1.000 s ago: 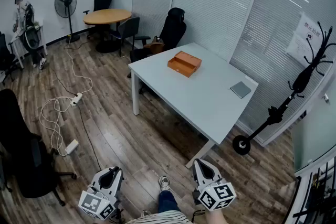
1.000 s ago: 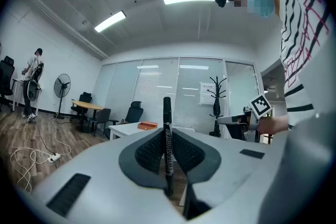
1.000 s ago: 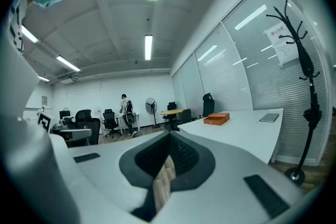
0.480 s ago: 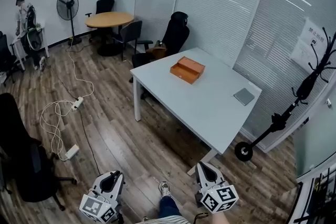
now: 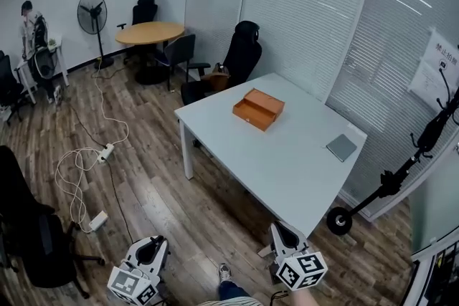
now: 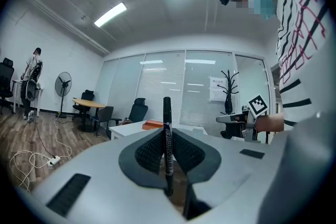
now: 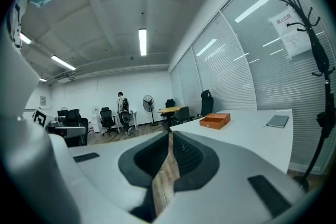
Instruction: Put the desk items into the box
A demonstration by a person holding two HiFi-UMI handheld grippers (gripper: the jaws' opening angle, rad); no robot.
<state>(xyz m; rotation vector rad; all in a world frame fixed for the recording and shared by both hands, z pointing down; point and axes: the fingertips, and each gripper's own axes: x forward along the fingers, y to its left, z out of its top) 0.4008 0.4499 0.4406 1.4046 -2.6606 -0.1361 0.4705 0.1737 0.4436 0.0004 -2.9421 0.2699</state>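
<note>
An open orange box (image 5: 258, 109) sits on the far part of the white desk (image 5: 287, 161), also seen as the box (image 7: 214, 121) in the right gripper view. A grey notebook (image 5: 342, 147) lies near the desk's right edge. My left gripper (image 5: 150, 249) is low at the bottom left, well short of the desk, shut on a black marker (image 6: 167, 144) that stands upright between its pads. My right gripper (image 5: 281, 233) hangs just before the desk's near corner, shut with nothing in it; its pads (image 7: 184, 152) almost touch.
A black office chair (image 5: 242, 54) stands behind the desk. A coat rack (image 5: 430, 140) on a wheeled base is at the right. White cables and a power strip (image 5: 79, 168) lie on the wood floor at left, near another black chair (image 5: 29, 233). A person (image 5: 32, 32) stands far left.
The view has shifted a little towards the desk, which now sits lower and further right in the frame. Both grippers stay low and keep their states.
</note>
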